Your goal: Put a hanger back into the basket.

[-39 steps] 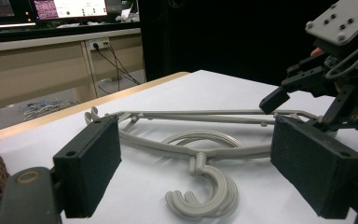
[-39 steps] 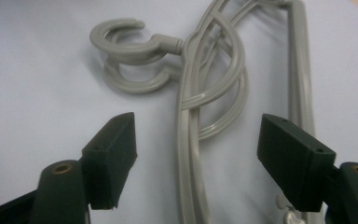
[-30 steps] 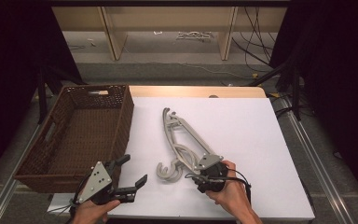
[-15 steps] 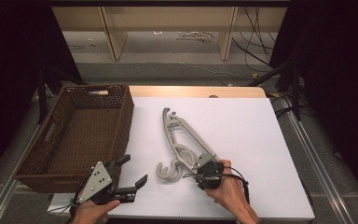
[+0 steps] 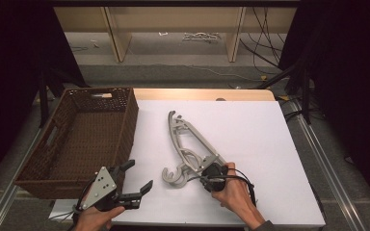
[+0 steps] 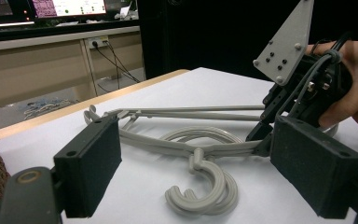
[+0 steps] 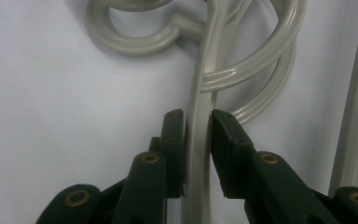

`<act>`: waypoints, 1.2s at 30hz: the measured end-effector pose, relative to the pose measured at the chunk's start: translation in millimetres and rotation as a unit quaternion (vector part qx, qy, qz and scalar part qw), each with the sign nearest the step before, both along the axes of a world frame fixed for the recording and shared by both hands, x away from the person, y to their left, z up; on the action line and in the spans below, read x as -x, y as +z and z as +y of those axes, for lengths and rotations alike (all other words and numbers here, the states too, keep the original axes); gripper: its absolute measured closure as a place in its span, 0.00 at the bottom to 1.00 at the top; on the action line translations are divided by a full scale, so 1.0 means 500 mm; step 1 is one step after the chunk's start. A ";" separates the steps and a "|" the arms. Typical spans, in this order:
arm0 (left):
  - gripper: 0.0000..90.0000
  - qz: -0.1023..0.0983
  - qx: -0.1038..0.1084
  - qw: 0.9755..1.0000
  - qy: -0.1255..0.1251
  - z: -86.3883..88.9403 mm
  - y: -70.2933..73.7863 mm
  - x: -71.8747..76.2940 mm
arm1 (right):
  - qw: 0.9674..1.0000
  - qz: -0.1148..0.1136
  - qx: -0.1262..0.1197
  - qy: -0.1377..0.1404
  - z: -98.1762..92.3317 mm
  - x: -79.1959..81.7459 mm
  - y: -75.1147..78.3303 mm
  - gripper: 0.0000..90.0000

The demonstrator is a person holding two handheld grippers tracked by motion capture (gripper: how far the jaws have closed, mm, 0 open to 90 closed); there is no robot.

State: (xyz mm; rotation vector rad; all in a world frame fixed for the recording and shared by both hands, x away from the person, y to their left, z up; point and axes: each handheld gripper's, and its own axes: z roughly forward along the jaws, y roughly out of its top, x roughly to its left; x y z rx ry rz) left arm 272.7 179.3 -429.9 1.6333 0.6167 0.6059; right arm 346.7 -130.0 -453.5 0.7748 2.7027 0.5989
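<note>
On the white table point(image 5: 250, 130), right gripper point(image 7: 197, 122) closing on grey hangers point(image 5: 189, 144)

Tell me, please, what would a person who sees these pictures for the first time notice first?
The eye goes first to the grey plastic hangers, stacked in the middle of the white table. The right gripper has just been closing its jaws on a thin arm of one hanger, near the hooks, at the table's near edge. A brown wicker basket stands at the left, with the open left gripper before its near corner.
</note>
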 end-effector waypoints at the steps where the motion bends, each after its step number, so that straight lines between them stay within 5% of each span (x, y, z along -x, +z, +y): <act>1: 0.18 0.000 0.000 1.000 0.000 0.000 0.000 0.000 | 1.000 0.000 -0.003 -0.001 0.000 -0.001 0.001 0.86; 27: 0.19 0.004 -0.011 1.000 -0.015 -0.016 0.005 -0.002 | 0.998 -0.032 -0.040 0.024 -0.057 -0.007 0.068 0.91; 36: 0.23 0.029 -0.033 0.999 -0.004 -0.040 0.024 -0.056 | 0.996 -0.060 -0.048 0.035 -0.076 -0.004 0.094 0.91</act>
